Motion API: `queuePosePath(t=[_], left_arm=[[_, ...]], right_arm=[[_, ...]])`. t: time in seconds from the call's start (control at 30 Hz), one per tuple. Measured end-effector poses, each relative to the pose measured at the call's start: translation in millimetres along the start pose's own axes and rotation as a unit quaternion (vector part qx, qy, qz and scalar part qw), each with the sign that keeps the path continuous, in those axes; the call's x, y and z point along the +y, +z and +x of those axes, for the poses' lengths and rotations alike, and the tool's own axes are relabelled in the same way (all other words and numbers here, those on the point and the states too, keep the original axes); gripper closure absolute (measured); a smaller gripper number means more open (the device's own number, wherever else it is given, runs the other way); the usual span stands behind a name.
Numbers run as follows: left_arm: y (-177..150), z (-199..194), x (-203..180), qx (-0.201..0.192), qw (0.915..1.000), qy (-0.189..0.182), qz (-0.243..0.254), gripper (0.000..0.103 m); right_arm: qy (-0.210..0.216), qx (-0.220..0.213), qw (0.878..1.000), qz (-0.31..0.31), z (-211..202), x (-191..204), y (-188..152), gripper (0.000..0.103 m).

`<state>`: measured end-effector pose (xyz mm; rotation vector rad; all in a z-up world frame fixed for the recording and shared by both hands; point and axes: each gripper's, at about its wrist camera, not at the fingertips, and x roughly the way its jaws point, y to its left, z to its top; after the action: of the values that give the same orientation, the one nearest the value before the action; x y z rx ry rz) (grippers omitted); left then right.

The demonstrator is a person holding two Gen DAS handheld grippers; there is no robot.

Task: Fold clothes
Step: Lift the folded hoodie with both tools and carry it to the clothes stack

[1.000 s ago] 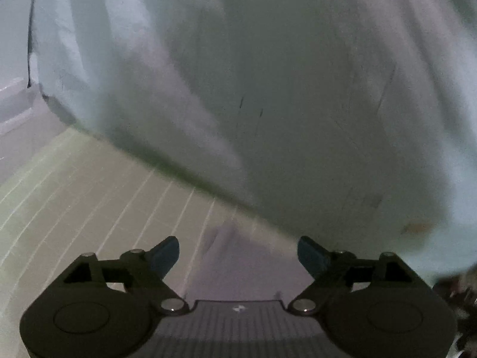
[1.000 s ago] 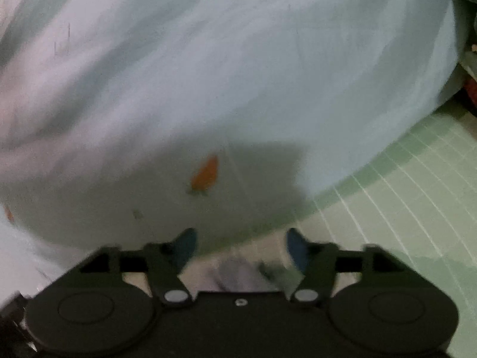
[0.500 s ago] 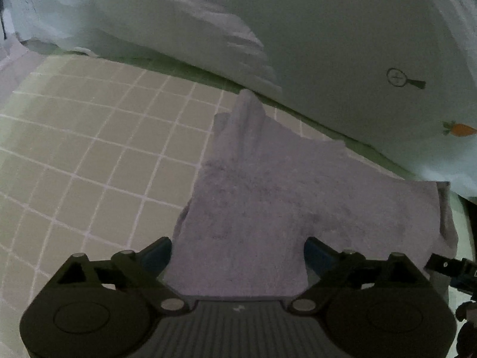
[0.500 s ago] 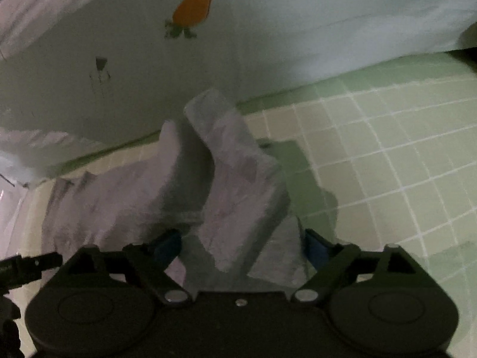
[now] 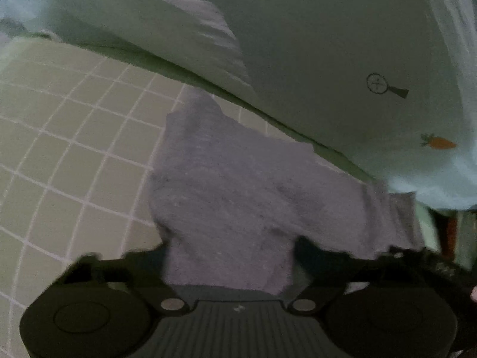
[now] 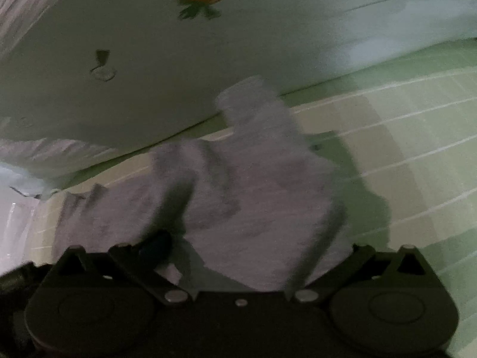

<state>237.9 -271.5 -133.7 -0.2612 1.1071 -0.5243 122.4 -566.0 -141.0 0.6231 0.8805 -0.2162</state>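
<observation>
A grey fleecy cloth (image 5: 232, 185) lies crumpled on a green gridded mat (image 5: 68, 155). Its near part runs between the fingers of my left gripper (image 5: 231, 250), whose jaws are closing around it; the fingertips are blurred. In the right wrist view the same grey cloth (image 6: 256, 197) is humped up, with a fold lying across my right gripper (image 6: 250, 247). Those jaws are opening and stand wide. The left blue pad (image 6: 155, 244) shows, while the right one is hidden under the cloth.
A large pale cloth printed with carrots (image 5: 328, 59) lies heaped just behind the grey one and fills the top of both views (image 6: 208, 59). Bare mat (image 6: 417, 149) spreads to the right in the right view. Dark clutter (image 5: 450, 232) sits at the far right edge.
Both grippers dropped from the pale printed cloth down to the grey cloth on the mat. The left jaws have narrowed onto it. The right jaws have spread wider.
</observation>
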Motion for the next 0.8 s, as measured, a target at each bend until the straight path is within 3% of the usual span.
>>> queuePosePath(t=[0.03, 0.1, 0.13, 0.17, 0.3, 0.43, 0.63, 0.8], left_arm=[[-1.0, -2.6, 0.5, -0.002, 1.0, -0.006, -0.007, 0.044], [-4.0, -12.5, 0.3, -0.009, 0.9995, -0.026, -0.015, 0.067], [-6.3, -19.4, -0.9, -0.013, 0.9991, -0.038, -0.015, 0.069], [-10.7, -28.2, -5.1, -0.018, 0.9986, -0.05, -0.009, 0.071], [-33.7, -60.3, -25.3, -0.029, 0.9958, -0.085, 0.02, 0.073], [-70.5, -87.3, -50.8, -0.024, 0.9931, -0.093, 0.067, 0.073], [-114.9, -106.2, -72.3, 0.004, 0.9876, -0.13, 0.088, 0.073], [-140.6, -106.3, -104.4, 0.035, 0.9766, -0.172, 0.124, 0.074]], right_arm=[[0.0, 0.004, 1.0, -0.007, -0.4, 5.9, -1.8, 0.016], [-0.019, 0.002, 0.999, -0.034, -5.3, 17.3, -6.7, 0.036], [-0.028, -0.004, 0.998, -0.051, -11.8, 23.0, -10.1, 0.053], [-0.031, -0.01, 0.997, -0.064, -20.1, 27.5, -13.3, 0.063], [-0.01, -0.029, 0.998, -0.057, -63.0, 34.3, -32.4, 0.069], [0.001, -0.047, 0.999, -0.026, -109.7, 29.6, -66.4, 0.072], [-0.023, -0.072, 0.997, 0.005, -171.4, 8.5, -115.1, 0.074], [-0.059, -0.1, 0.992, 0.045, -217.2, -20.2, -146.7, 0.075]])
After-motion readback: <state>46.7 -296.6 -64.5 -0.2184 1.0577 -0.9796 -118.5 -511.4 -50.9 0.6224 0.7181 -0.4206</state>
